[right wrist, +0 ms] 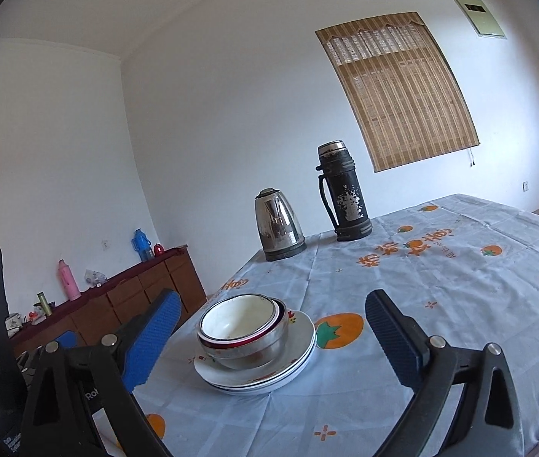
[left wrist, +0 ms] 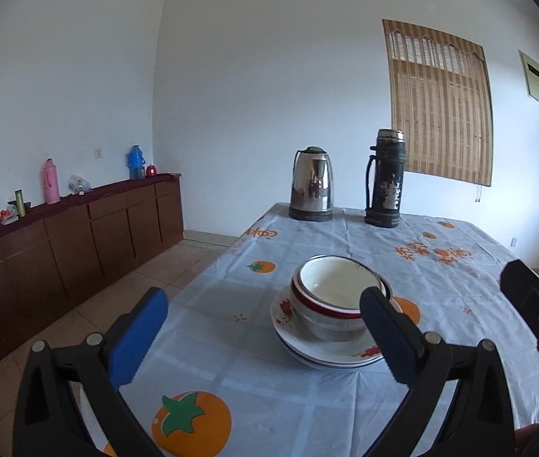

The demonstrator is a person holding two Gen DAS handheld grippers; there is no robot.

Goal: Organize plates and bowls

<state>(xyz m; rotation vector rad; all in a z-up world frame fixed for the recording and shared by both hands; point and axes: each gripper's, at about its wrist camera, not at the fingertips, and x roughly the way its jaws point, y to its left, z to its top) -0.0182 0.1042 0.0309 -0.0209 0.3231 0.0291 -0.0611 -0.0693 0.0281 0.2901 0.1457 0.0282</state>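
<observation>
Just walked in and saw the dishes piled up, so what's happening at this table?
A person holds two grippers over the table, both open and holding nothing. The left gripper and right gripper face nested bowls that sit on stacked plates. A kettle and flask stand behind.

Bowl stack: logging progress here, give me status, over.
Left gripper open, empty. Right gripper open, empty. Bowls nested on stacked plates, untouched. Kettle and flask stand far back, nothing blocking.
</observation>
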